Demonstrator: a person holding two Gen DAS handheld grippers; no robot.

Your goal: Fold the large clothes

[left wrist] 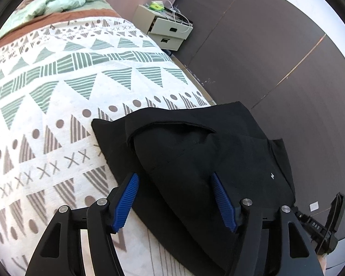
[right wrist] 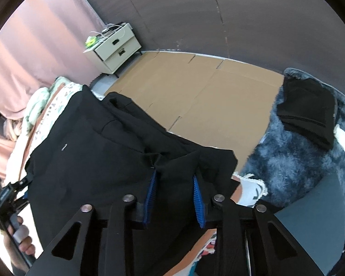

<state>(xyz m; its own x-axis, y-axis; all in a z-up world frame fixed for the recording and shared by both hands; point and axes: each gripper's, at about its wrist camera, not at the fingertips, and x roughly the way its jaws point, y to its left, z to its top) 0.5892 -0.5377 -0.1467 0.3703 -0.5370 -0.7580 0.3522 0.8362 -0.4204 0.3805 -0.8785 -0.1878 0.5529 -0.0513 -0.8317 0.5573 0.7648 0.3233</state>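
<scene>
Matt black cloth garment [left wrist: 195, 151] (ribbed plastic jaws)

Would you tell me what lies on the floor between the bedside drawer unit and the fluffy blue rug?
Flattened brown cardboard covers that stretch between the drawer unit and the blue rug, seen in the right wrist view.

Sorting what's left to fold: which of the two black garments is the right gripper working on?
The large black garment draped over the patterned bed, between the right gripper fingers. The other black garment lies apart on the fluffy blue-grey rug.
</scene>
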